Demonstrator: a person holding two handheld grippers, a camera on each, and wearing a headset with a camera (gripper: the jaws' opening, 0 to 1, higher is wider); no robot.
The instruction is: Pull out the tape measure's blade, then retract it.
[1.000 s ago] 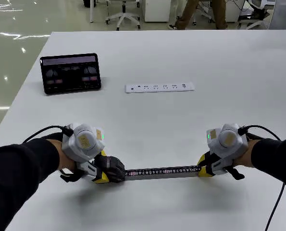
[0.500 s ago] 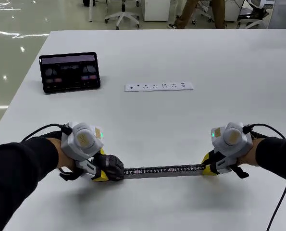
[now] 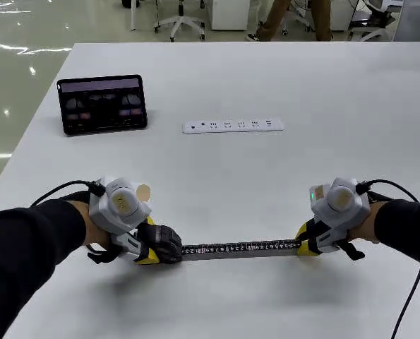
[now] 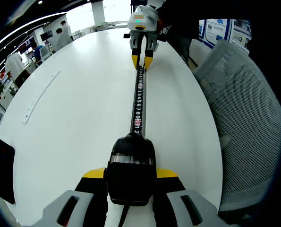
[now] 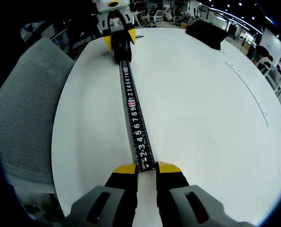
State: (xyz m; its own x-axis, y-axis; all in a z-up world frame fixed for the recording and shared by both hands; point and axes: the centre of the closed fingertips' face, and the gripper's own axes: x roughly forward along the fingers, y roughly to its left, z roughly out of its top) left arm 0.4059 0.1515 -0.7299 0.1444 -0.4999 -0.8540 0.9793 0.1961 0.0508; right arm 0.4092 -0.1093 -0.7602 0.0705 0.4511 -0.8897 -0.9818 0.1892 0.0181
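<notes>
A black tape measure case (image 3: 162,243) (image 4: 130,165) lies on the white table near the front edge, and my left gripper (image 3: 147,255) (image 4: 130,174) is shut on it. Its dark numbered blade (image 3: 241,248) (image 4: 138,101) (image 5: 134,116) runs out to the right along the table. My right gripper (image 3: 303,246) (image 5: 145,168) is shut on the blade's free end, yellow tips pinching it. In the left gripper view the right gripper (image 4: 142,60) shows at the blade's far end; in the right gripper view the left gripper (image 5: 118,43) holds the case (image 5: 121,43).
A black tablet (image 3: 102,104) stands propped at the back left of the table (image 3: 266,176). A white power strip (image 3: 233,126) lies behind the blade, mid-table. A grey mesh chair (image 4: 244,127) (image 5: 27,109) sits at the near table edge. Cables trail from both grippers.
The right gripper has moved right with the blade's end, so more blade shows than a second ago. The left gripper and case have stayed put.
</notes>
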